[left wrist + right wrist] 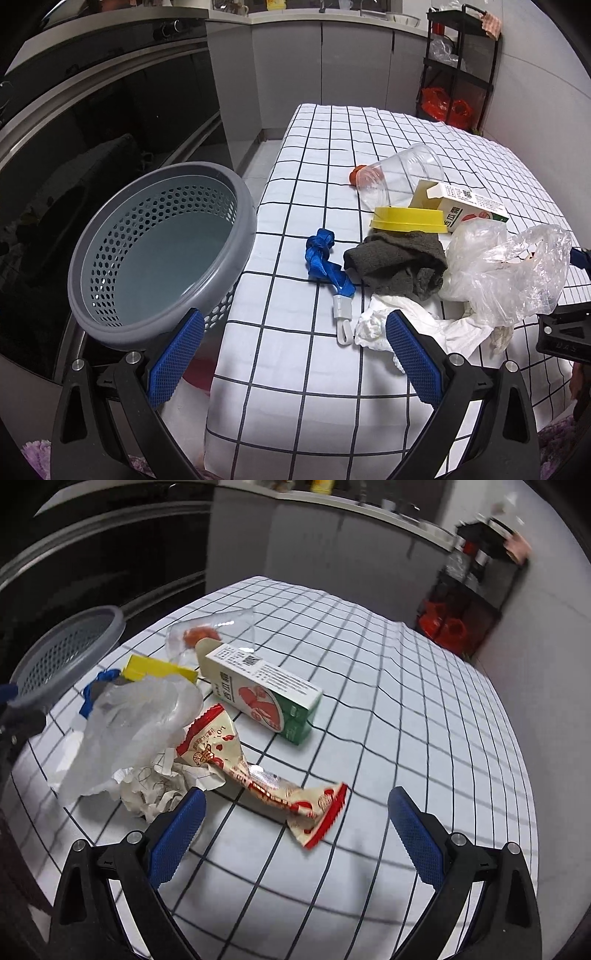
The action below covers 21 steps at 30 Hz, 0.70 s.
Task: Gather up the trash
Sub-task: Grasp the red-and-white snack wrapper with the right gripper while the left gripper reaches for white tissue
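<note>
seen over a checked tablecloth [317, 387] strewn with litter: left gripper [293, 328] spread wide, holding nothing, poised above the near edge with a grey perforated basket [236, 236] just beside its left finger and crumpled white paper [373, 328] by its right. beyond, a blue strap [325, 262], dark cloth [399, 262], yellow lid [406, 218], a clear plastic cup [402, 173] on its side, and a milk carton [266, 694] lying flat. right gripper [295, 805] likewise spread and empty, hovering over a red-and-cream snack wrapper [258, 775]. to the wrapper's left, a clear plastic bag [136, 723] draped over the pile.
</note>
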### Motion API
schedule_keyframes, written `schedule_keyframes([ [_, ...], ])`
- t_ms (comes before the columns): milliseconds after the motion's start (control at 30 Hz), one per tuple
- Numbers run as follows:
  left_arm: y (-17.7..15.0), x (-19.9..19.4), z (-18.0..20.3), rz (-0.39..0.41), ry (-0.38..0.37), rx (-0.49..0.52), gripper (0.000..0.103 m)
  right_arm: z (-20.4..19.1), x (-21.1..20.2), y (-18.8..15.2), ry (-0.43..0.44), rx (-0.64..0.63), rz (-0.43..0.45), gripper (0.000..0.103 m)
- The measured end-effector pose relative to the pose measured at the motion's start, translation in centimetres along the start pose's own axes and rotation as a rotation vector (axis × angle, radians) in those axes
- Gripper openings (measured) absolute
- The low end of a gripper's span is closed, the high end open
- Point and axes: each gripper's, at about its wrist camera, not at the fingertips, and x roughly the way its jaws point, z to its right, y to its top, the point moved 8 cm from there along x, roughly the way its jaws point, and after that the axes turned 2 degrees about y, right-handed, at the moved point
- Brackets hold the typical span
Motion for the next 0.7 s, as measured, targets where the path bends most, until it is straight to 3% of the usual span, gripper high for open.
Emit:
schedule_keyframes([
  [300,0.0,0.7,-0.1,-0.01,0.016,-0.004,0.096,-1.2,1.4,0.7,0.078,-0.092,-0.005,0.092],
  [433,0.0,0.8,0.0,-0.012,0.015,0.0,0.096,-1.3,2.3,0.1,0.108,-0.088,-0.063,0.064],
  [533,0.0,0.7,0.0,-0.011,0.01,0.001,0.096,-1.3,2.7,-0.3,0.141,-0.063,-0.084,0.058],
  [600,0.0,0.6,0.1,-0.01,0.006,-0.002,0.096,-1.3,2.7,-0.4,0.15,-0.054,-0.091,0.045],
  [700,-0.1,0.6,0.1,-0.007,0.0,-0.004,0.096,-1.6,2.7,-0.5,0.186,-0.036,-0.098,0.038],
])
